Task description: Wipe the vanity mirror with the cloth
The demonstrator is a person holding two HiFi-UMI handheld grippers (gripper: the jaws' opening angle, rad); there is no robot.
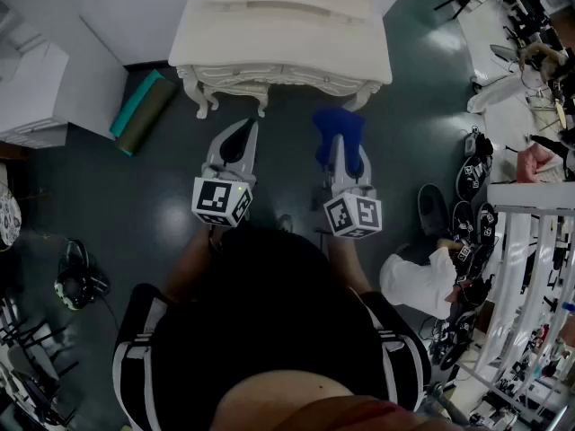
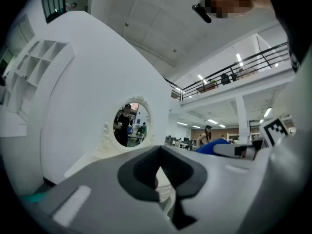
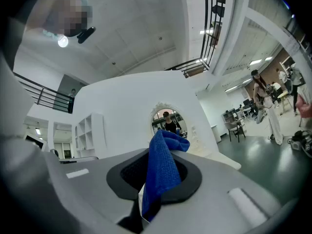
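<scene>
An oval vanity mirror (image 2: 130, 125) in an ornate white frame stands on the white vanity table (image 1: 280, 34) ahead; it also shows in the right gripper view as the mirror (image 3: 168, 121). My right gripper (image 1: 338, 146) is shut on a blue cloth (image 3: 161, 172), which pokes up past the jaws as the blue cloth (image 1: 339, 131) in the head view, short of the table's front edge. My left gripper (image 1: 235, 144) is beside it, jaws closed together with nothing between them. Both grippers are level, a little apart from the table.
A rolled green mat (image 1: 144, 108) lies on the dark floor left of the table. Shoes (image 1: 471, 196) and a white rack (image 1: 530, 277) crowd the right side. A headset (image 1: 74, 277) lies at the left. A white shelf unit (image 1: 36, 88) stands far left.
</scene>
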